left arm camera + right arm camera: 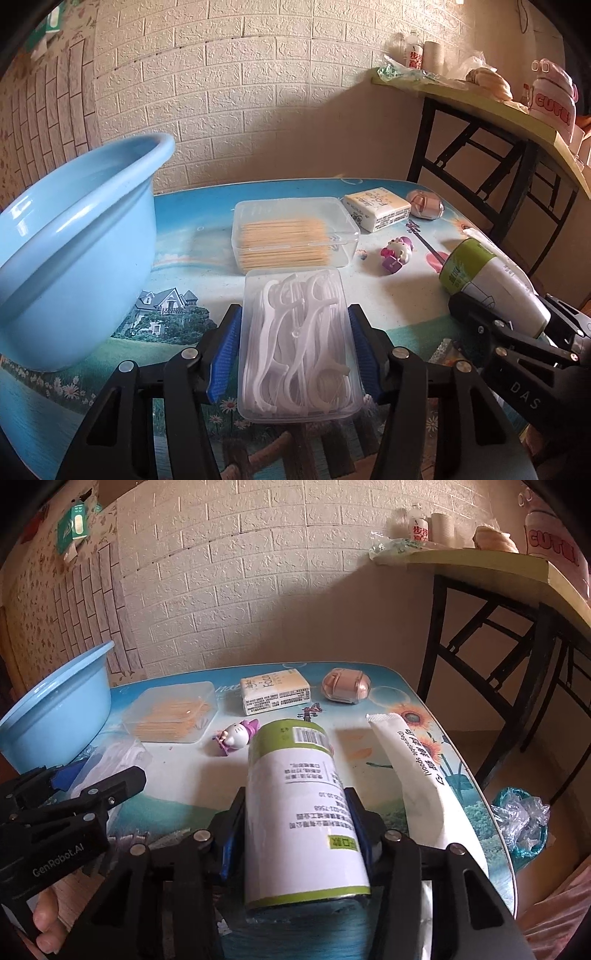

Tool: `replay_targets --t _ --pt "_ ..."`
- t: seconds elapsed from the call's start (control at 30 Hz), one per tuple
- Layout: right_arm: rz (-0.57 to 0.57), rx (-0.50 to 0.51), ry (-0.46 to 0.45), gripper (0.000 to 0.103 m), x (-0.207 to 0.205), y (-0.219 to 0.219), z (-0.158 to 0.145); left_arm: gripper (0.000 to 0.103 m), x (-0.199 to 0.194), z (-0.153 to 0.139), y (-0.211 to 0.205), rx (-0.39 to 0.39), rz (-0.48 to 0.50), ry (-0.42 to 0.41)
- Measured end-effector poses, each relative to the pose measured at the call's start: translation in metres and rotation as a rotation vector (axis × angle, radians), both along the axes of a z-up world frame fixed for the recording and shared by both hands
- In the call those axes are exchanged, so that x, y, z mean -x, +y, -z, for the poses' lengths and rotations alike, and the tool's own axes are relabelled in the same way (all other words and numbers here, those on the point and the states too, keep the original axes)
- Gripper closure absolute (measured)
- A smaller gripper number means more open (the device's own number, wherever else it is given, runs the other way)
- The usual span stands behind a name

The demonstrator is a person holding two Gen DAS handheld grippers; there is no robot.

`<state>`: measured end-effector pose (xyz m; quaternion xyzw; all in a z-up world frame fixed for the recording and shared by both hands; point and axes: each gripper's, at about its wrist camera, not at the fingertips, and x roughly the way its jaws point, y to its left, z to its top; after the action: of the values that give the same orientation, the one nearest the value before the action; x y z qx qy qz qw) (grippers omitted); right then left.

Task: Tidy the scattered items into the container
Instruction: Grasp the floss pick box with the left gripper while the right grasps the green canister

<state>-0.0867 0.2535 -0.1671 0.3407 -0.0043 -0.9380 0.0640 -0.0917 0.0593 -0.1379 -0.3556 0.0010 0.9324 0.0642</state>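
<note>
Left tongs (295,354) clamped on a clear rectangular plastic box of white floss picks (297,343), blue pads pressed against both long sides, box lying flat on the picture-printed counter (399,295). Right tongs (295,823) pinching a white cylindrical roll with green bands and a barcode label (303,805), lying on its side along the fingers. Round light-blue plastic basin (74,251) at the left edge of the counter, just beside the floss box. Beyond the floss box, touching its far end: a clear lidded box of wooden toothpicks (295,232). Further right: a small white and pink cat figurine (397,254), a cream tissue packet (376,208), a pink rounded case (424,203). Right of the roll, a white paper sleeve printed "Degradable spoon" (417,775).
</note>
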Motion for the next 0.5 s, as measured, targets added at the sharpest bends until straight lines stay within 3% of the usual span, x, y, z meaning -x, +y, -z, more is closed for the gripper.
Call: replay_targets --t 0.13,0.23,0.5 --pt "-0.006 -0.018 0.017 0.056 -0.004 -0.003 0.0 0.049 -0.002 -0.001 -0.002 -0.009 0.007 0.012" --pt "0.017 0.024 0.039 0.057 -0.009 0.003 -0.002 0.049 -0.002 -0.002 -0.004 -0.016 0.007 0.006" --pt "0.03 0.044 0.1 0.057 -0.016 0.008 -0.028 0.049 -0.008 -0.012 -0.007 -0.049 0.022 0.02"
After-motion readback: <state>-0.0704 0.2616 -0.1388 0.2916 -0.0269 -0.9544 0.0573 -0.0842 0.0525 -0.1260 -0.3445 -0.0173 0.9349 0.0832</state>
